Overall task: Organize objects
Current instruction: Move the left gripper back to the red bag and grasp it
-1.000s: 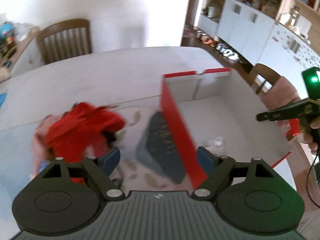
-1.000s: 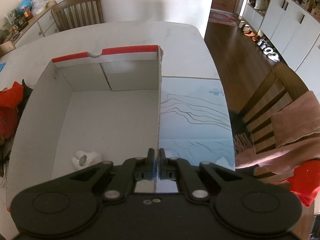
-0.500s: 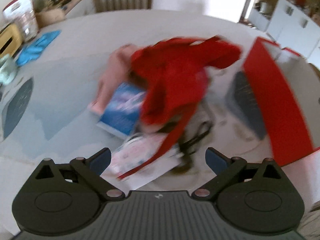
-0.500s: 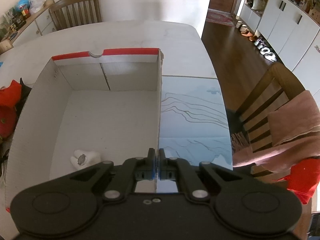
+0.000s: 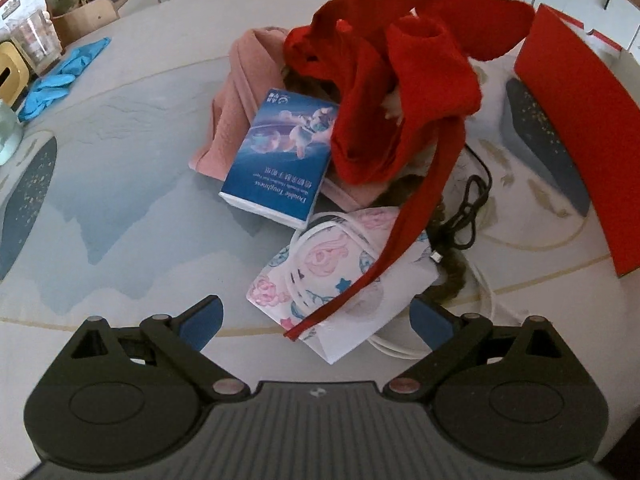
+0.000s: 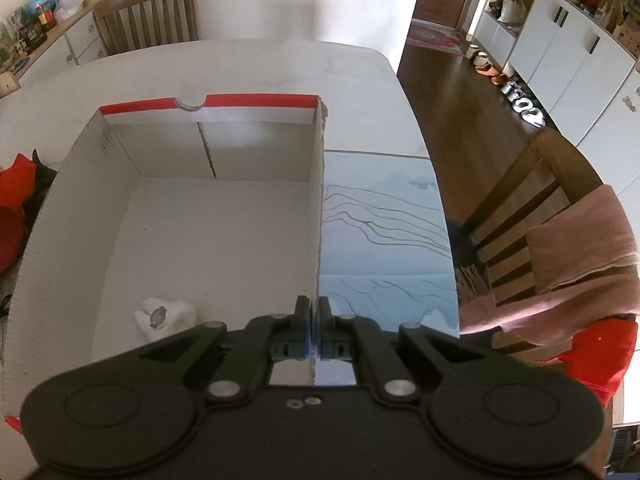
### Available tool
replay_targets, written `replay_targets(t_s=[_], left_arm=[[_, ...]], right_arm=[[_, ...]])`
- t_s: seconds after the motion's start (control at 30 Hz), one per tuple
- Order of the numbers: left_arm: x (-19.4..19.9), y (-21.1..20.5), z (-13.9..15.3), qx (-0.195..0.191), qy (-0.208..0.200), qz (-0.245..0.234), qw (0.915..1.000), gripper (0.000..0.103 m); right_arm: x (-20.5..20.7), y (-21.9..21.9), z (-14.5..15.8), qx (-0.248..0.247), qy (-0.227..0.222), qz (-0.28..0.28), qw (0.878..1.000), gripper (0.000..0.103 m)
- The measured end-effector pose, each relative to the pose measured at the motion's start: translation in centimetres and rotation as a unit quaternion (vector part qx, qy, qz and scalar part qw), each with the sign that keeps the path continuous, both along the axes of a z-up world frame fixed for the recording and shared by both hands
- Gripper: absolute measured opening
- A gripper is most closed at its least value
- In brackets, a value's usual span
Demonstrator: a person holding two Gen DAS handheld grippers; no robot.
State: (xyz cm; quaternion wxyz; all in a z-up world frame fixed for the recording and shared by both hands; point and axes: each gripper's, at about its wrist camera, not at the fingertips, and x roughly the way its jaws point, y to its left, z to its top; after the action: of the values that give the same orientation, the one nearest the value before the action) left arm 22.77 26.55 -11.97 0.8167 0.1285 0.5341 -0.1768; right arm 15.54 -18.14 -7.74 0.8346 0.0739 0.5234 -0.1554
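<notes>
My left gripper [image 5: 316,320] hangs open over a pile on the table, nothing between its fingers. Nearest it lies a floral face mask [image 5: 320,268], crossed by a strap of the red garment [image 5: 400,92]. Behind the mask are a blue tissue pack [image 5: 280,156] and a pink cloth [image 5: 236,108]. A black cable [image 5: 468,208] and a white cable [image 5: 484,292] lie to the right. The box [image 5: 580,140] shows its red outer side. My right gripper [image 6: 314,322] is shut on the right wall of the box [image 6: 224,152]. A small white object [image 6: 166,316] lies inside.
Blue gloves [image 5: 60,76] lie at the table's far left near jars and a carton. A wooden chair [image 6: 148,16] stands behind the table; another chair [image 6: 532,200] draped with pink cloth is at the right. The table's right edge is close to the box.
The left gripper swung away from the box to the pile on its left and came lower over it; its jaws stand wider. The right gripper and box have not moved.
</notes>
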Motion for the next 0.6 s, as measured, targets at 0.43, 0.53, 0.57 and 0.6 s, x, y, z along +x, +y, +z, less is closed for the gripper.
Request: replay_targets(t_s=[0.43, 0.53, 0.57, 0.6], left_arm=[[-0.2, -1.7, 1.6, -0.026, -0.021, -0.036, 0.9988, 0.079], [-0.1, -3.3, 3.4, -0.040, -0.039, -0.055, 0.9969, 0.078], [0.0, -3.9, 4.1, -0.043, -0.048, -0.061, 0.9960, 0.078], [0.2, -4.6, 4.9, -0.049, -0.059, -0.069, 0.9946, 0.078]], right_arm=[[0.0, 0.0, 0.0, -0.004, 0.001, 0.001, 1.000, 0.002], [0.0, 0.0, 0.1, -0.005, 0.002, 0.002, 1.000, 0.002], [0.0, 0.1, 0.1, -0.005, 0.002, 0.002, 1.000, 0.003], [0.0, 0.1, 0.1, -0.006, 0.003, 0.002, 1.000, 0.003]])
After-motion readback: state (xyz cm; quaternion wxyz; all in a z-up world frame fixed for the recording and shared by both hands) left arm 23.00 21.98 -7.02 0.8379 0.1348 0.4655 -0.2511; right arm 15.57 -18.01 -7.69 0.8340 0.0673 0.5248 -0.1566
